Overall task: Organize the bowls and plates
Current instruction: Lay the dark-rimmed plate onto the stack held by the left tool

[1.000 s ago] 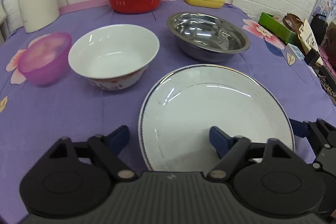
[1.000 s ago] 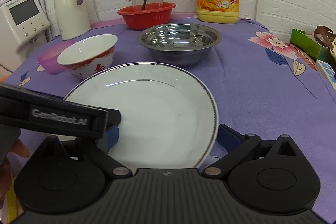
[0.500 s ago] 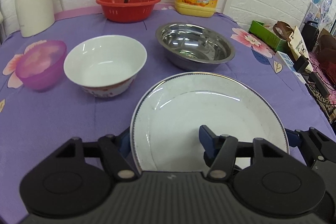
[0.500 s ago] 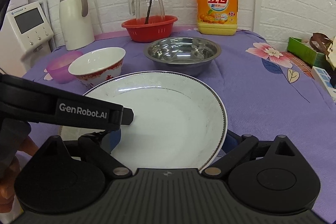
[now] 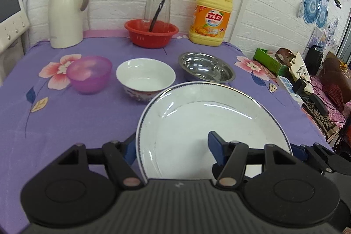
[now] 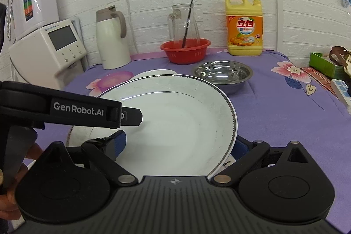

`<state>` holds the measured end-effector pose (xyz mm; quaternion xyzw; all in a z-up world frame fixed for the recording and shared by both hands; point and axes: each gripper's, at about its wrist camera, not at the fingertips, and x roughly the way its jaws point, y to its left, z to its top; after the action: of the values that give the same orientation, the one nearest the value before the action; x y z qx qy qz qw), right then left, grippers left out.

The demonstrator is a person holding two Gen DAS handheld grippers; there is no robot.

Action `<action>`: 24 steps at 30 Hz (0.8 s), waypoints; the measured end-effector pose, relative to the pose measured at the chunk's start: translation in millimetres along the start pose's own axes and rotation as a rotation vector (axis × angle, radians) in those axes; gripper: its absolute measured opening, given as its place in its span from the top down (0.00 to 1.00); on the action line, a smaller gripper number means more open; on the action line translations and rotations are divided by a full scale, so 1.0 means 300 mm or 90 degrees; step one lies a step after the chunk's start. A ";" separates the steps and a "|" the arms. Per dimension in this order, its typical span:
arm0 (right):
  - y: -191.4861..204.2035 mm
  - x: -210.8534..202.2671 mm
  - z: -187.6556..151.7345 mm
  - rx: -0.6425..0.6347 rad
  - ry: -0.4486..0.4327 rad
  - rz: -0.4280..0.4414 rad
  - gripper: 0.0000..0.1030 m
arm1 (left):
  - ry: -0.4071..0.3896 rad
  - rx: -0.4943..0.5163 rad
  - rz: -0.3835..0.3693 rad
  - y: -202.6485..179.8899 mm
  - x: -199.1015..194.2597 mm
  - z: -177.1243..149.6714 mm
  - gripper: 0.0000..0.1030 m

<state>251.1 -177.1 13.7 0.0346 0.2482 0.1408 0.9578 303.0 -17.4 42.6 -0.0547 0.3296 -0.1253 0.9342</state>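
Note:
A large white plate [image 5: 210, 122] with a dark rim is held up off the purple tablecloth, its far edge tilted up. My left gripper [image 5: 173, 148] is shut on the plate's left rim. My right gripper [image 6: 179, 144] is shut on its right rim [image 6: 232, 124]. The left gripper's body [image 6: 65, 111] crosses the right wrist view over the plate. Behind stand a white bowl [image 5: 145, 78] with red pattern, a steel bowl [image 5: 206, 67] and a purple bowl [image 5: 90, 74].
At the back are a red basket [image 5: 151, 34] with a glass jug, a white thermos [image 5: 65, 12] and a yellow detergent bottle [image 5: 211, 19]. A white appliance [image 6: 48, 49] stands off the table's left. Boxes and bags [image 5: 296, 71] crowd the right edge.
Both grippers have closed on the plate's rims and lifted it off the cloth. The cameras rose and pulled back, so the bowls look farther away.

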 end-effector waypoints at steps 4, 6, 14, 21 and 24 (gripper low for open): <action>0.102 -0.054 -0.039 -0.021 0.005 0.033 0.00 | -0.016 -0.004 0.029 0.059 -0.126 -0.077 0.40; 0.163 -0.068 -0.062 -0.042 0.014 0.049 0.00 | -0.020 -0.013 0.048 0.096 -0.173 -0.118 0.40; 0.323 -0.075 -0.161 -0.104 0.056 0.091 0.00 | 0.010 -0.083 0.078 0.250 -0.274 -0.307 0.40; 0.375 -0.075 -0.202 -0.150 0.065 0.076 0.00 | -0.006 -0.096 0.059 0.287 -0.306 -0.372 0.37; 0.375 -0.072 -0.204 -0.159 0.072 0.071 0.00 | -0.008 -0.108 0.042 0.293 -0.306 -0.382 0.37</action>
<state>174.8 -75.7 -14.3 -0.0792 0.2799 0.2253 0.9299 179.3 89.9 -7.3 -0.1231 0.3349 -0.0656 0.9319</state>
